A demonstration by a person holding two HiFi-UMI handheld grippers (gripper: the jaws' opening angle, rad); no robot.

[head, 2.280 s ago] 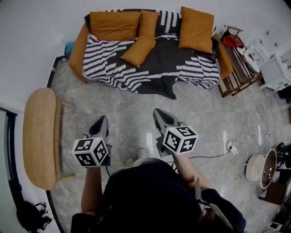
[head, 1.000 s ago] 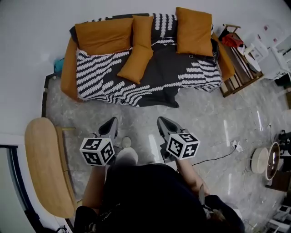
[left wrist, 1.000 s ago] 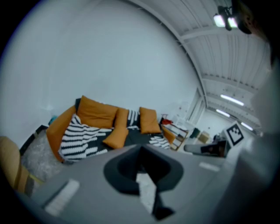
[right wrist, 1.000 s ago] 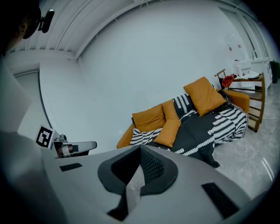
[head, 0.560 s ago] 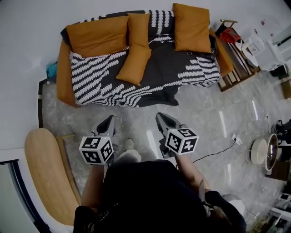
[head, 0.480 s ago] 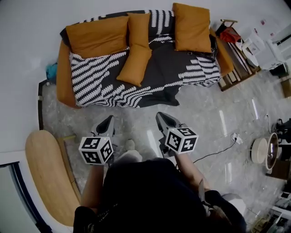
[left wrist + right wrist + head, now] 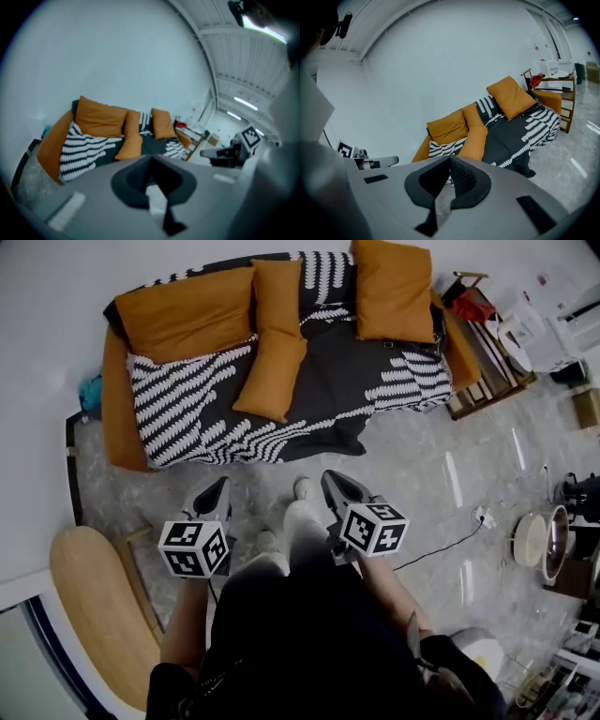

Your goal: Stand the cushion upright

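We are holding the left gripper [image 7: 217, 487] over the marble floor [image 7: 422, 474], short of the sofa [image 7: 117, 418]. Its fingers [image 7: 131, 180] are pressing together with nothing between them. The cushion [image 7: 273, 377] is lying flat on the sofa seat, left of the seat's middle. Its far end is touching the narrow cushion [image 7: 277, 296] that is leaning against the backrest, and its near end is reaching toward the seat's front edge over the striped throw [image 7: 187, 409]. It is sitting well apart from both pairs of fingers, ahead of them and roughly between the two grippers. We are holding the right gripper [image 7: 331, 478] about level with the left, its fingers [image 7: 466, 183] likewise pressing together on nothing.
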